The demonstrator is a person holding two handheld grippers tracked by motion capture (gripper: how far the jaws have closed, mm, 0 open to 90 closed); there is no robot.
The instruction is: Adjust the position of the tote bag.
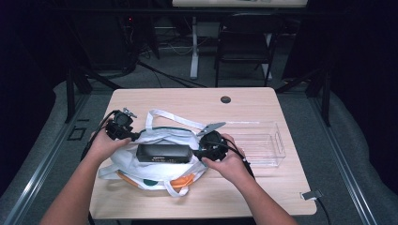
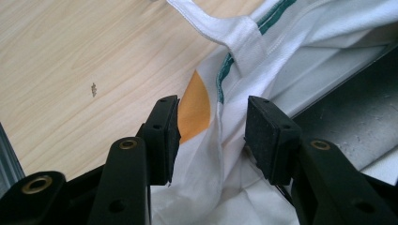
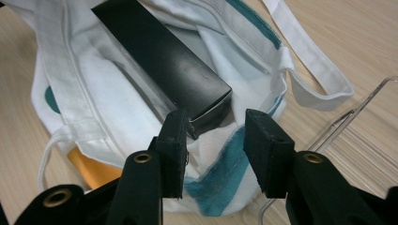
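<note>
We see a white bag [image 1: 157, 161] lying on the table [image 1: 263, 101], with a black box [image 1: 164, 153] resting in its open mouth. Our left gripper [image 1: 133, 136] sits at the bag's left edge, just left of the box; in the left gripper view its jaws stand apart with a fold of bag [image 2: 220, 140] cloth between them, and the pads do not press on it. Our right gripper [image 1: 199, 152] sits at the bag's right edge, just beside the box's right end; in the right gripper view its jaws stand apart too, with the bag's [image 3: 141, 93] teal-striped rim and the near corner of the box [image 3: 164, 61] between them, neither gripped. A clear tray [image 1: 263, 143] lies just right of the bag, past our right hand [image 1: 230, 164]. One white strap [image 1: 173, 117] loops out behind the bag.
</note>
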